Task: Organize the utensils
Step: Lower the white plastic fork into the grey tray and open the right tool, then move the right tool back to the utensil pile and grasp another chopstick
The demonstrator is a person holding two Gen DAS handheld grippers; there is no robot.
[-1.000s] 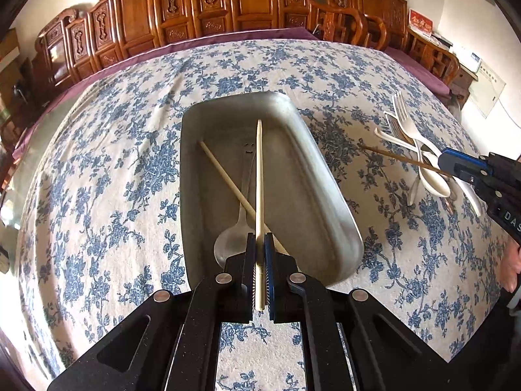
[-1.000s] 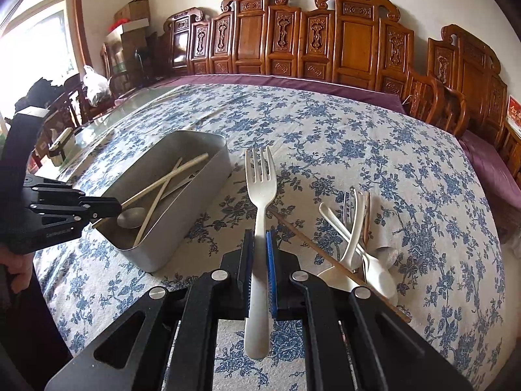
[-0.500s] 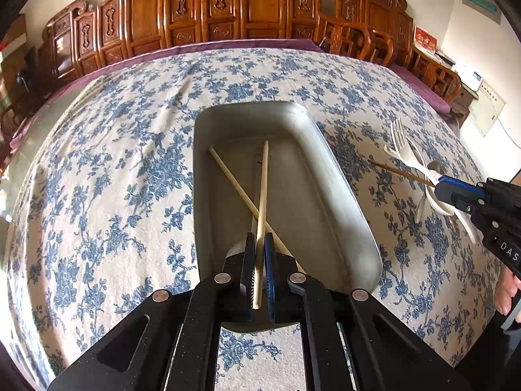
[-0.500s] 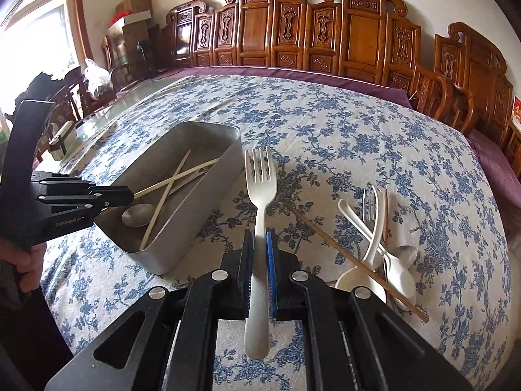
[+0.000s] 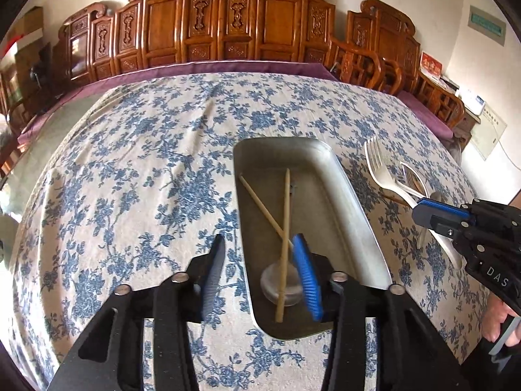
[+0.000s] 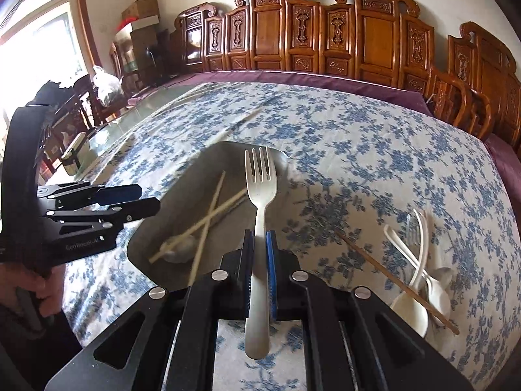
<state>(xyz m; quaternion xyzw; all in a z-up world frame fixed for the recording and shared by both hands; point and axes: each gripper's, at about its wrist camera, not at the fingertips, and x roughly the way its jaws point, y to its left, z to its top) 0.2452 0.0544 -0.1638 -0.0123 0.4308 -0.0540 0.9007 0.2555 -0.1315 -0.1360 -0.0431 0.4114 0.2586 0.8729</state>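
On the bench (image 5: 136, 176) the metal tray (image 5: 345, 195) holds two crossed chopsticks (image 5: 286, 215) over a spoon (image 5: 272, 282). The left hand-held gripper (image 5: 260, 277) stands released at the tray's near end. The right hand-held gripper (image 6: 259, 260) is clenched on a white fork (image 6: 260, 189) over the tray's edge, other utensils (image 6: 420, 280) lying well right of the tray.

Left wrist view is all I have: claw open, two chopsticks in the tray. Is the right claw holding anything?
Observer: Yes. The right claw is shut on a fork, tines forward.
Operator: Where is it relative to the tray?
Observer: From the right wrist, the tines overlap the tray at its far corner. I can't tell the height above it.
Operator: What's outside the tray?
Observer: To the fork's right, one brown chopstick lies across white spoons on the cloth.
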